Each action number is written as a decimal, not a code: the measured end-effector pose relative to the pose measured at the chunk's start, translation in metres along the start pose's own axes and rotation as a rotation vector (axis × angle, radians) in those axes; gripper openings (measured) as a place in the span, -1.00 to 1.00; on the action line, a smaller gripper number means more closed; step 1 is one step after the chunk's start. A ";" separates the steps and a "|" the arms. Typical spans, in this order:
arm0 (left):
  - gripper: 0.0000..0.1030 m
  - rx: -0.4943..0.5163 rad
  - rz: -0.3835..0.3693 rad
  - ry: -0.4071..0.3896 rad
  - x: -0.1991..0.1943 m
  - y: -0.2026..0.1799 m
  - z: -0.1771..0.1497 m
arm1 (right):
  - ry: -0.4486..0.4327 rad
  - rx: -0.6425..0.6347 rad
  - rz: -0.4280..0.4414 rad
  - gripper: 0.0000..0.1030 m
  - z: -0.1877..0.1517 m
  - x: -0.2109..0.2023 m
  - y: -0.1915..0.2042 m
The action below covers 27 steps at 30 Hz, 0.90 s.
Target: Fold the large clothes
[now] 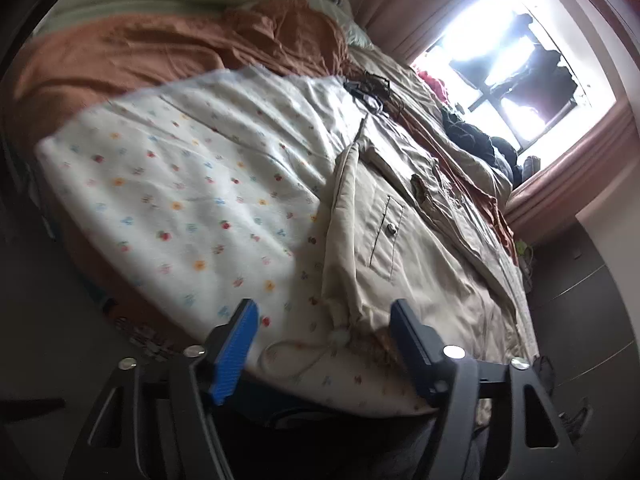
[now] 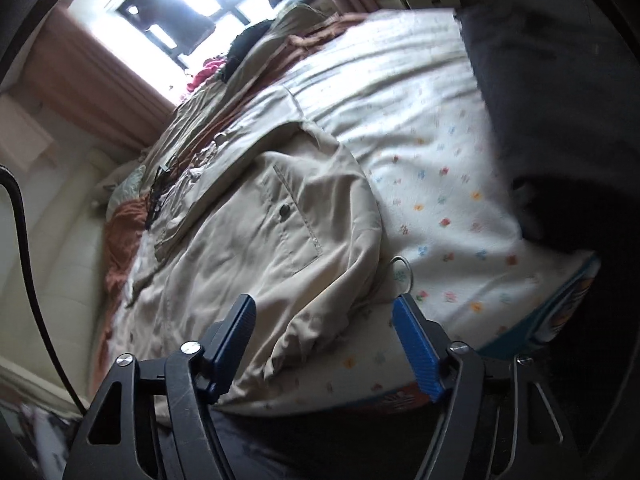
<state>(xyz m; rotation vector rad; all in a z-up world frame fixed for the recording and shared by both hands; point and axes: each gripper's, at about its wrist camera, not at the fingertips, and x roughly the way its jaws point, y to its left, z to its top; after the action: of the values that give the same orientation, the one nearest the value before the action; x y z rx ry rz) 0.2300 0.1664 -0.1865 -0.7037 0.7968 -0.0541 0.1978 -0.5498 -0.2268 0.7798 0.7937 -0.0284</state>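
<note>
A large beige jacket (image 1: 400,240) with a buttoned chest pocket lies spread on a white flower-print blanket (image 1: 180,184) on the bed. Its drawstring hem with a white cord (image 1: 304,354) lies near the bed's near edge. My left gripper (image 1: 324,344) is open and empty, its jaws on either side of that hem, just above it. In the right wrist view the jacket (image 2: 256,240) lies bunched, pocket up, on the blanket (image 2: 440,184). My right gripper (image 2: 324,340) is open and empty over the jacket's near hem.
An orange-brown sheet (image 1: 160,48) covers the far side of the bed. A tangle of black cables (image 1: 368,88) and dark clothes (image 1: 476,136) lie beyond the jacket, near a bright window (image 1: 512,60) with pink curtains. A dark cushion (image 2: 532,80) sits at the blanket's right.
</note>
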 end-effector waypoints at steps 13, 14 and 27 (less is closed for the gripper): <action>0.01 -0.031 -0.020 0.095 0.066 -0.009 0.030 | 0.019 0.127 0.060 0.26 0.035 0.041 -0.027; 0.00 -0.037 -0.020 0.104 0.071 -0.008 0.031 | 0.034 0.141 0.085 0.26 0.035 0.047 -0.028; -0.01 -0.137 -0.189 0.196 0.079 0.001 0.025 | 0.128 0.168 0.367 0.27 0.010 0.070 -0.021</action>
<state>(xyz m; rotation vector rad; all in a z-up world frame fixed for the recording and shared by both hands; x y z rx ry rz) 0.3024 0.1575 -0.2259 -0.9123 0.9256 -0.2449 0.2473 -0.5535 -0.2811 1.0862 0.7648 0.2886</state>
